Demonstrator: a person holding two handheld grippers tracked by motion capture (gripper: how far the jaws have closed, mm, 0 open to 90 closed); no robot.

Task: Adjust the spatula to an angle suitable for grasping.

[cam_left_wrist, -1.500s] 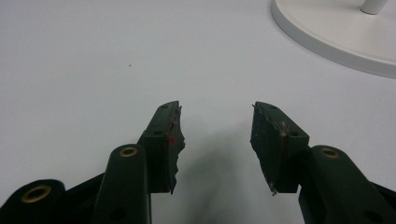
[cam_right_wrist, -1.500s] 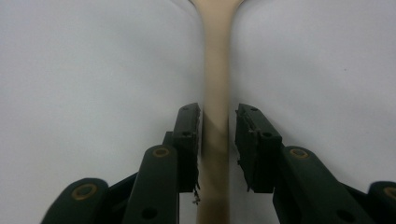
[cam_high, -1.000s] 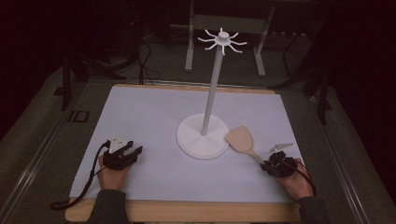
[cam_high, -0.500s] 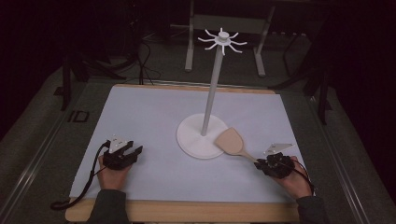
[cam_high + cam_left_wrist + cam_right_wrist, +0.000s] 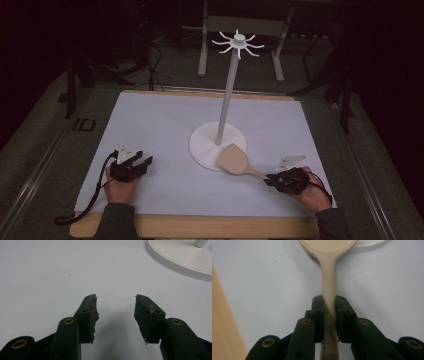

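A beige spatula [image 5: 234, 160] hangs just over the white mat, its blade overlapping the near right rim of the stand's round base [image 5: 202, 142]. My right gripper [image 5: 270, 179] is shut on its handle [image 5: 329, 290], which runs up between the two pads toward the blade [image 5: 327, 246]. The white stand has a tall pole [image 5: 227, 95] topped by a ring of hooks [image 5: 238, 42]. At the mat's near left my left gripper [image 5: 141, 161] rests open, with nothing between its fingers [image 5: 90, 312]; the base's edge [image 5: 180, 257] shows ahead of it to the right.
A pale mat [image 5: 165, 125] covers a wooden board whose front edge [image 5: 200, 225] lies near the person's forearms. Dark floor, cables [image 5: 155, 55] and metal stand legs [image 5: 202, 45] lie beyond the table's far side.
The right gripper has carried the spatula leftward, so its blade now overlaps the stand's base. The left gripper has stayed where it was.
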